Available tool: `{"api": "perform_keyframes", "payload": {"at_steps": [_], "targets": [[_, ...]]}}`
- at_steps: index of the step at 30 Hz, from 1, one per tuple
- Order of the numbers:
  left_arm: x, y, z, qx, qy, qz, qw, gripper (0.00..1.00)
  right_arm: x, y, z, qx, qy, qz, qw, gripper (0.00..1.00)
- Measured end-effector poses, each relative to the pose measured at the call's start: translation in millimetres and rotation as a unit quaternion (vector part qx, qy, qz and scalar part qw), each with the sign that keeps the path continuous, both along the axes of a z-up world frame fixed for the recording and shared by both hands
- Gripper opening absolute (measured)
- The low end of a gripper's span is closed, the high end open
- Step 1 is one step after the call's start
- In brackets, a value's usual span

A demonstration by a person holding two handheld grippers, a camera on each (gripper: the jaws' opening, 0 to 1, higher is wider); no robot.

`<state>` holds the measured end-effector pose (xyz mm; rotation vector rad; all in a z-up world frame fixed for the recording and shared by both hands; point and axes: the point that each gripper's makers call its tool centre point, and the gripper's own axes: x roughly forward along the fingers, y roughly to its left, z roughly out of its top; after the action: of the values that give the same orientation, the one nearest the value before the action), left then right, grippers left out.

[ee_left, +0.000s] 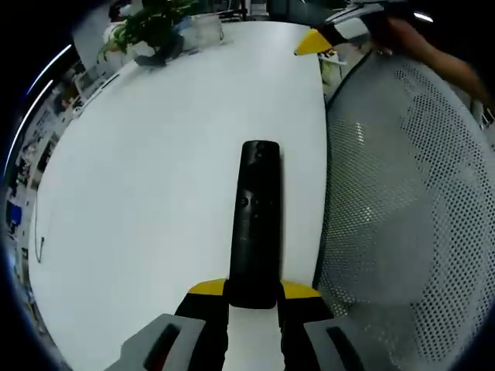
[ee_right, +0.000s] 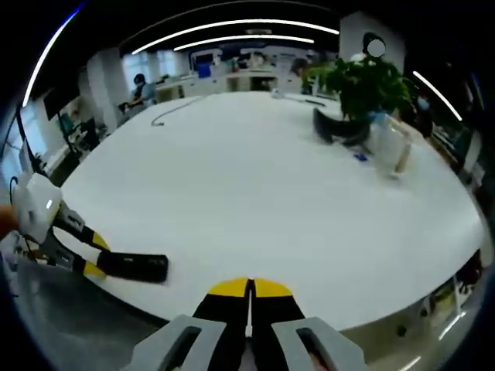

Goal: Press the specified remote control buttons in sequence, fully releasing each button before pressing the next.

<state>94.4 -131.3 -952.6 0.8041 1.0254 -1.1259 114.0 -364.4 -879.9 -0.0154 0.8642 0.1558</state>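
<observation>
While the left gripper clamps the near end of the remote, its yellow-tipped jaws sit one each side of the black body.

- Remote: long, black, buttons facing up; runs from 6 o'clock toward centre in left gripper view, over the white table, close to table edge at 3 o'clock.
- Chair: grey mesh back, just beside table edge, 3 o'clock.
- Plant: green, approx. 11 o'clock, far end of table.
- Right gripper: jaws together, nothing btwn them, at 6 o'clock above table edge, well apart from remote.
- In right gripper view, remote at 8 o'clock, left gripper on its outer end; plant at 1 o'clock.
</observation>
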Motion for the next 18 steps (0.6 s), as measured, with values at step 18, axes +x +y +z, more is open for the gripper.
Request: {"api": "perform_keyframes", "payload": {"at_steps": [18], "targets": [[-16.9, -6, 1.0, -0.045, -0.013, 0.044, 0.9979, 0.23, -14, 89, -18.8, 0.164, 0.186, 0.139, 0.9587, 0.00]]}}
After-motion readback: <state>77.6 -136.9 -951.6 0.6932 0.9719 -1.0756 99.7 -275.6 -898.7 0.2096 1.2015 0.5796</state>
